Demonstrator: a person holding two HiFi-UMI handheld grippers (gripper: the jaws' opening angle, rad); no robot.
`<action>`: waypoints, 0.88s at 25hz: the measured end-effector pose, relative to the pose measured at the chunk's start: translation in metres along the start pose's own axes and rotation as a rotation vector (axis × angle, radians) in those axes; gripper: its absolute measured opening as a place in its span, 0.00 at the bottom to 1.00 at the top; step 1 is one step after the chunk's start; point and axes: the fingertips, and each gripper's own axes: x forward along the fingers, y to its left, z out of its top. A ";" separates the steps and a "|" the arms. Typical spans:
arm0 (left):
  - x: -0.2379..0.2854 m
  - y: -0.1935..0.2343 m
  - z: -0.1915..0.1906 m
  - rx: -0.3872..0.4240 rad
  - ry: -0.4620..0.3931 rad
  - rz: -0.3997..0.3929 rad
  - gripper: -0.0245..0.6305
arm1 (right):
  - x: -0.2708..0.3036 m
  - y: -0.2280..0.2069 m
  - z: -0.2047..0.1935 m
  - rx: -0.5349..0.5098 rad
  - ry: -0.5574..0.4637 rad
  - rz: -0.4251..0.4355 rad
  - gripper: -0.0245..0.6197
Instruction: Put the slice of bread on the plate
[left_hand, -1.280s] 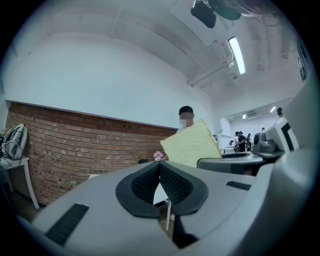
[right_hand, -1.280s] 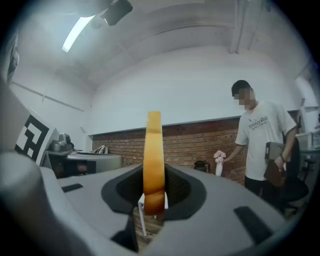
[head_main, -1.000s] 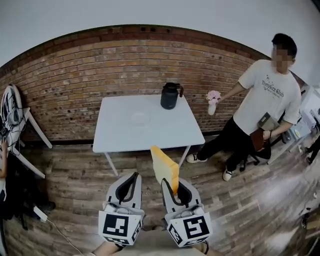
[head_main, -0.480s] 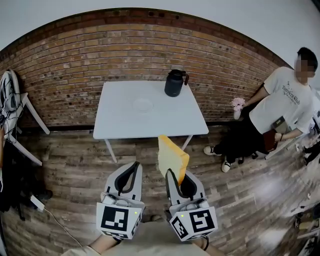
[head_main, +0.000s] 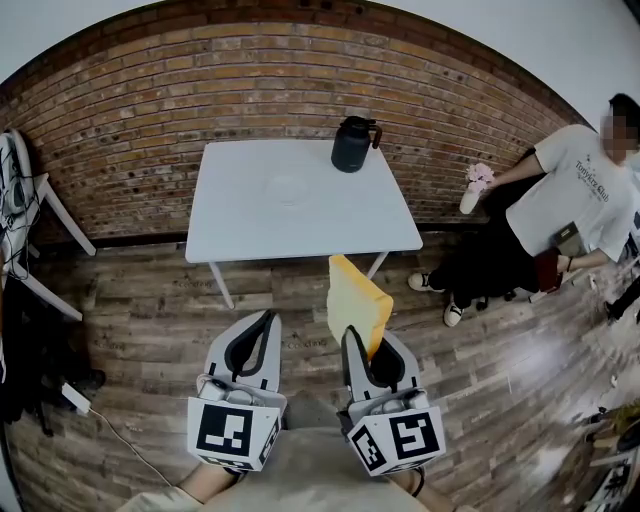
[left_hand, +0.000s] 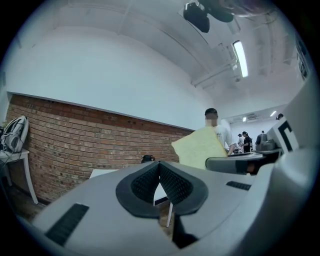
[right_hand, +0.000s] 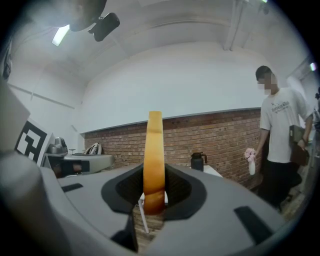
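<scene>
Rightward beyond the table (head_main: 300, 225) goes the bystander (head_main: 575, 195), now nearer the frame's edge. Left gripper (head_main: 263, 325) has jaws pressed together, empty; right gripper (head_main: 356, 345) pinches the bread (head_main: 355, 300) upright, short of the table. Plate (head_main: 288, 187) sits mid-table.

left gripper (head_main: 266, 322), right gripper (head_main: 362, 340): grey matt plastic shells, black ribbed rubbery pads (left_hand: 174, 184). slice of bread (head_main: 356, 308): soft, porous, browned crust. table (head_main: 300, 228) at 12 o'clock: white, smooth, matt. brick wall (head_main: 150, 110): rough. floor (head_main: 150, 320): wood planks, sheen toward 3 o'clock. jug (head_main: 353, 148): dark, semi-gloss.
</scene>
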 end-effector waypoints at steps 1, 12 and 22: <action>0.001 0.002 -0.001 -0.001 0.002 0.001 0.05 | 0.002 0.000 0.000 -0.001 0.000 0.001 0.19; 0.037 0.024 0.000 0.016 -0.005 0.000 0.05 | 0.049 -0.008 0.007 -0.018 -0.026 0.024 0.19; 0.126 0.071 -0.001 0.012 -0.003 0.036 0.05 | 0.149 -0.037 0.019 -0.066 -0.039 0.077 0.19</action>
